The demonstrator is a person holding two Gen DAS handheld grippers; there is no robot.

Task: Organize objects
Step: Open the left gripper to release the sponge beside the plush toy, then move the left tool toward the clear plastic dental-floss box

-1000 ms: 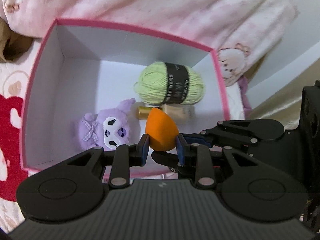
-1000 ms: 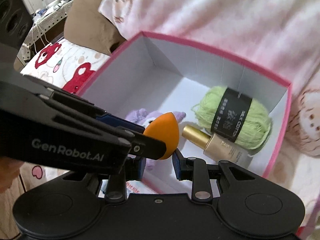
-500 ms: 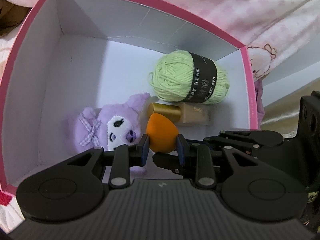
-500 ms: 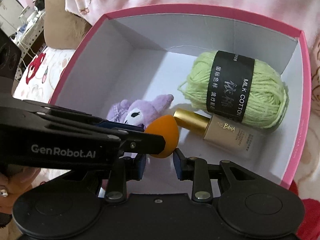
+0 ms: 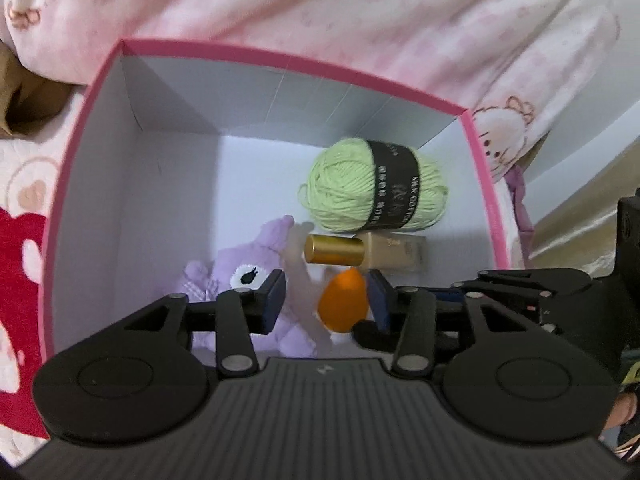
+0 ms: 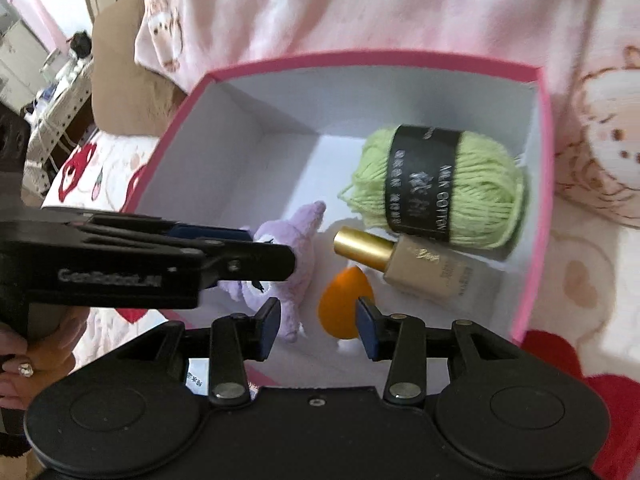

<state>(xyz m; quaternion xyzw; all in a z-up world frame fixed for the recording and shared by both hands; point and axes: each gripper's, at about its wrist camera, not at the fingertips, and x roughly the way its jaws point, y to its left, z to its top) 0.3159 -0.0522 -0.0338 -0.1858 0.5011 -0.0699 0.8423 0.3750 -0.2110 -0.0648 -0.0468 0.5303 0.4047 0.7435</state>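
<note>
A pink-rimmed white box (image 5: 288,62) (image 6: 536,184) holds a green yarn ball (image 5: 376,186) (image 6: 440,188), a gold-capped foundation bottle (image 5: 360,250) (image 6: 412,264), a purple plush toy (image 5: 248,276) (image 6: 296,236) and an orange makeup sponge (image 5: 344,300) (image 6: 344,308). The sponge lies on the box floor below the bottle. My left gripper (image 5: 326,300) is open above it, its right pad beside the sponge. My right gripper (image 6: 318,326) is open over the box's near edge, empty. The left gripper's fingers (image 6: 240,260) cross the right wrist view.
The box sits on a bed with a white, red-patterned sheet (image 6: 100,176). A pink cartoon-print blanket (image 5: 320,12) is bunched behind the box. A brown pillow (image 6: 120,76) lies at the far left.
My left gripper opened and let go of the orange sponge, which now lies in the box. Both grippers have drawn back and up from the box floor.
</note>
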